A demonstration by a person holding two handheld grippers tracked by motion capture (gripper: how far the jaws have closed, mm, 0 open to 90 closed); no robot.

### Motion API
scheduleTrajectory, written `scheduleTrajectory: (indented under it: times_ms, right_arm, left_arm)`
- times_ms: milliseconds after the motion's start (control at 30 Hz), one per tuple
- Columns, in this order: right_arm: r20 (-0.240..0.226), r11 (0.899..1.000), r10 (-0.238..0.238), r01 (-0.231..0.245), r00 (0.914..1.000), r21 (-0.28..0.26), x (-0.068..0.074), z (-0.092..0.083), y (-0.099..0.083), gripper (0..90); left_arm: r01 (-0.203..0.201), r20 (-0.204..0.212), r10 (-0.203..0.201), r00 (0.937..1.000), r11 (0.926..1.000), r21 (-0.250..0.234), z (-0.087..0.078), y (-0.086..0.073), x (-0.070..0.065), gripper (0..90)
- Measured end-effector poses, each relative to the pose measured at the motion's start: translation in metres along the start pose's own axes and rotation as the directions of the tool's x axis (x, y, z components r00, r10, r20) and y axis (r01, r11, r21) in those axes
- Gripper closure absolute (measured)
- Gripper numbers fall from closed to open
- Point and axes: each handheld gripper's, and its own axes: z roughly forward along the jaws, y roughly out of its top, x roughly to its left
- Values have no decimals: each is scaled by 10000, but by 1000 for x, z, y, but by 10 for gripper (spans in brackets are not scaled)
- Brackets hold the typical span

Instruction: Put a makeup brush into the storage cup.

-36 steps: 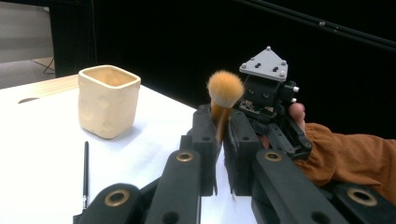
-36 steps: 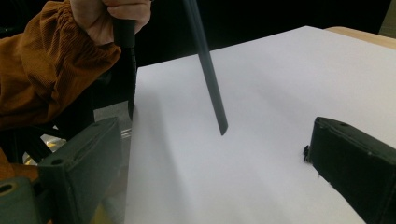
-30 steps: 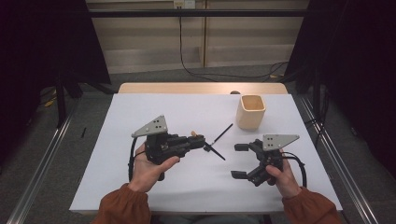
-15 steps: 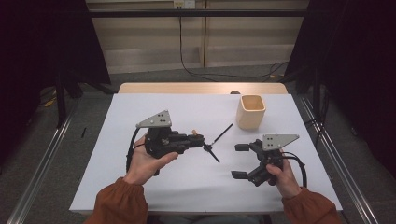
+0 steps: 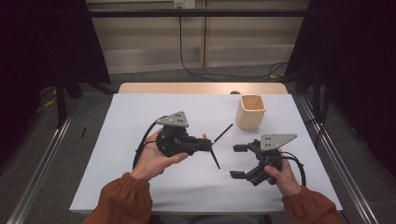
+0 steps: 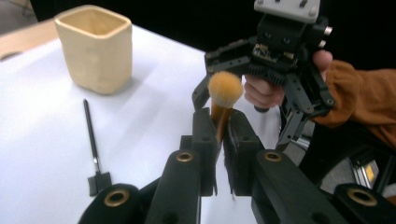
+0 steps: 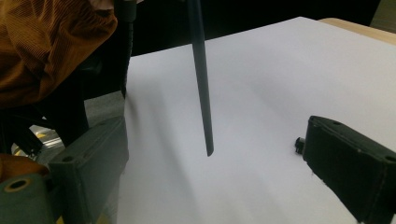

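My left gripper [image 5: 204, 143] [image 6: 219, 125] is shut on a makeup brush with orange bristles [image 6: 225, 88]. Its black handle [image 5: 215, 159] [image 7: 201, 79] slants down toward the white table and ends just above the surface. A second, thin black brush [image 5: 224, 131] [image 6: 91, 135] lies flat on the table, pointing toward a cream cup [image 5: 251, 111] [image 6: 95, 46]. My right gripper [image 5: 237, 161] [image 7: 217, 156] is held open to the right of the held brush, nothing between its jaws. In the left gripper view the right gripper [image 6: 280, 60] faces me just behind the bristles.
The white table cover [image 5: 140, 116] spans the wooden table [image 5: 187, 87]. A cable loops from the left gripper [image 5: 142, 144]. Orange sleeves [image 5: 123, 200] enter from the bottom edge. Metal rails [image 5: 42, 163] flank the table on the floor.
The left hand has carried the orange brush a little to the right and slightly up, closer to the thin brush. The right gripper has stayed where it was, open.
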Motion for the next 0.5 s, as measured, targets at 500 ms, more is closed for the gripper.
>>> scheduleTrajectory:
  times_ms: [500]
  right_arm:
    - [-243,9999,-80,83,9997,100,-2,9,11,98]
  left_arm:
    - [170,159,-176,9997,9992,358,7,5,4,842]
